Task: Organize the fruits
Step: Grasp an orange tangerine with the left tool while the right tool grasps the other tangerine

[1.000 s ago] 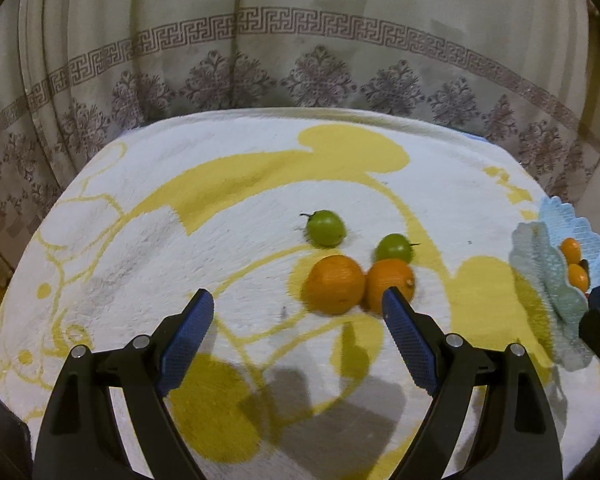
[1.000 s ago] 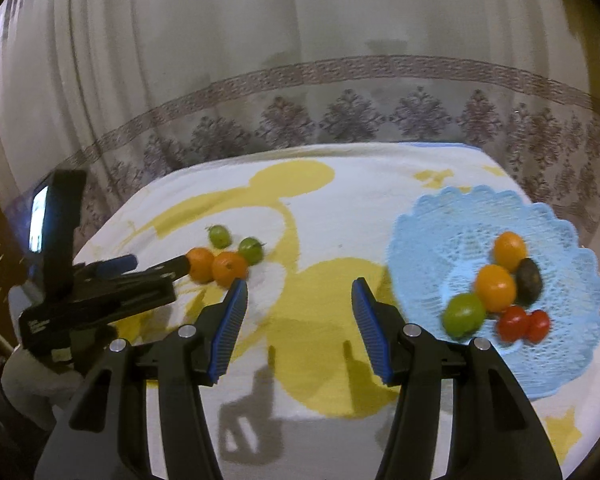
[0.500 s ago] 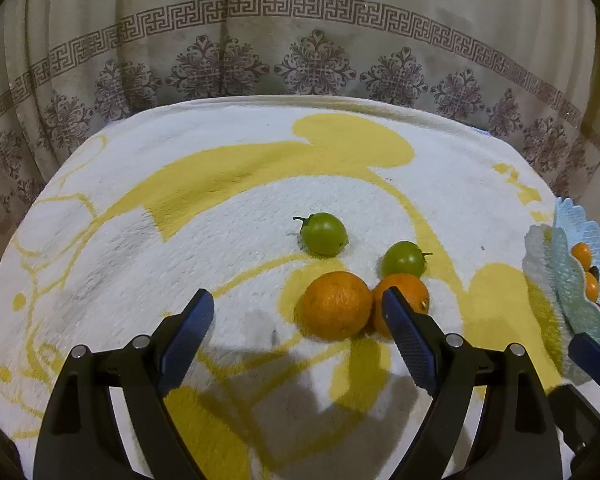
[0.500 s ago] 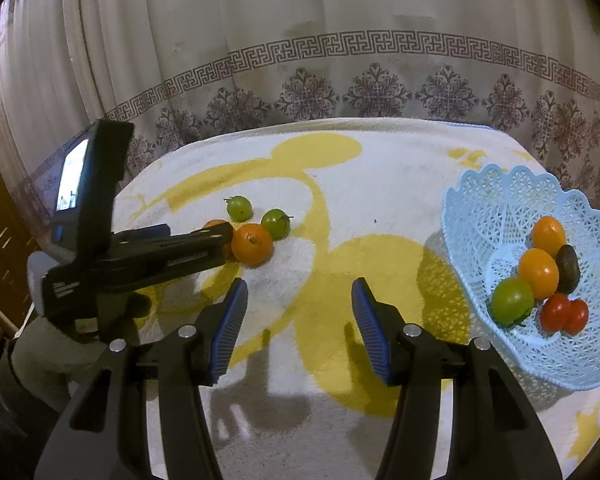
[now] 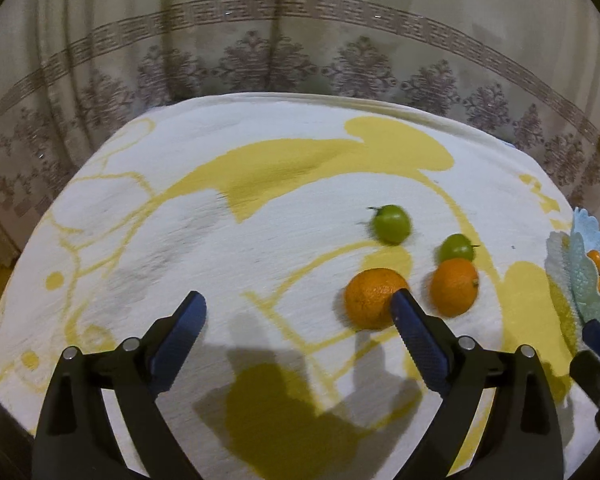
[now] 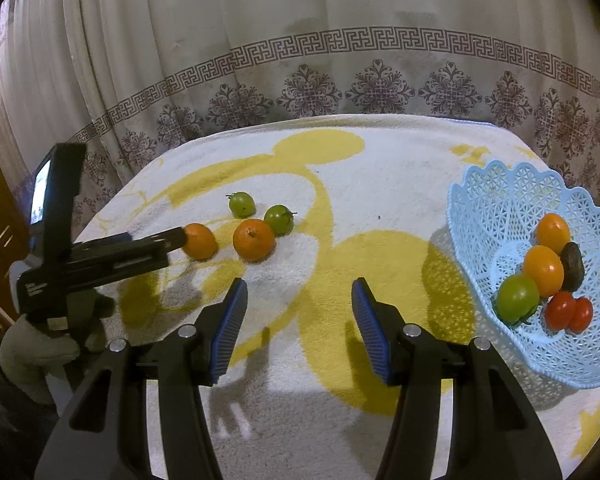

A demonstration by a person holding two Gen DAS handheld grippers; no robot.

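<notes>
Opening wide, left tongs (image 5: 296,306) empty, orange (image 5: 374,298) touching their right tip, right tongs (image 6: 299,294) open.

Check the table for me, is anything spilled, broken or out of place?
Nothing spilled or broken. Two oranges and two green tomatoes lie loose on the yellow-patterned white cloth, outside the light blue lattice basket.

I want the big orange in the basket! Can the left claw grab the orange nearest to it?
Probably yes. The left claw is open and empty, and the near orange lies bare on the cloth by its right finger, nothing blocking; it would need to shift sideways first.
</notes>
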